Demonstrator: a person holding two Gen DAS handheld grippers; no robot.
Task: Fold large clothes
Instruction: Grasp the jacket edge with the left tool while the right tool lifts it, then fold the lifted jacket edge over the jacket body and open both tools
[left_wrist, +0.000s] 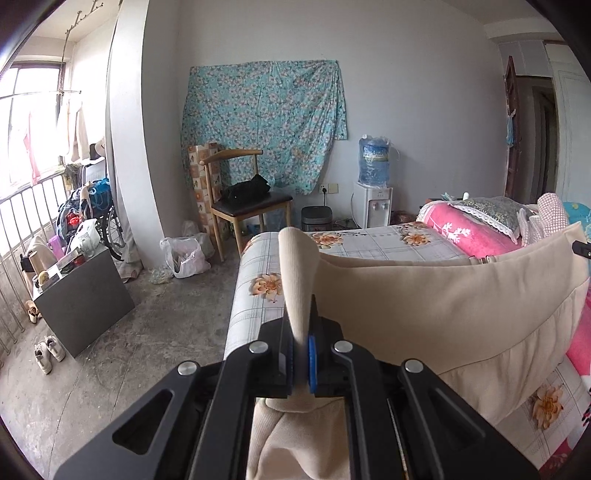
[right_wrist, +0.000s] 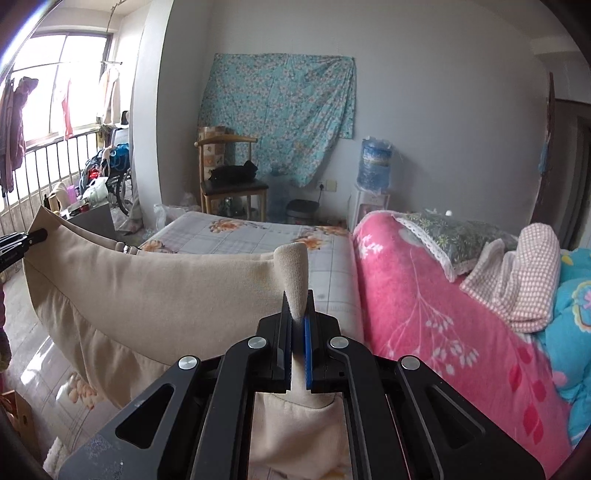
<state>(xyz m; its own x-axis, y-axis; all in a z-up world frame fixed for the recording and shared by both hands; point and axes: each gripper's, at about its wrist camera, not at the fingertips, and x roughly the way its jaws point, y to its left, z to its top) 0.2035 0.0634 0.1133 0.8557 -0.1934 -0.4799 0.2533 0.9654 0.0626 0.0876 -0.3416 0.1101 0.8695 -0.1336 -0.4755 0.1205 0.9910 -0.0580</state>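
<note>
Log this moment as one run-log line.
left gripper: shut on beige garment | right gripper: shut on beige garment | garment stretched above bed

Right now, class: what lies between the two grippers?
The beige garment spans the gap: the left gripper and the right gripper each pinch an end, and it sags between them over the flowered bed sheet. Both wrist views show it.
</note>
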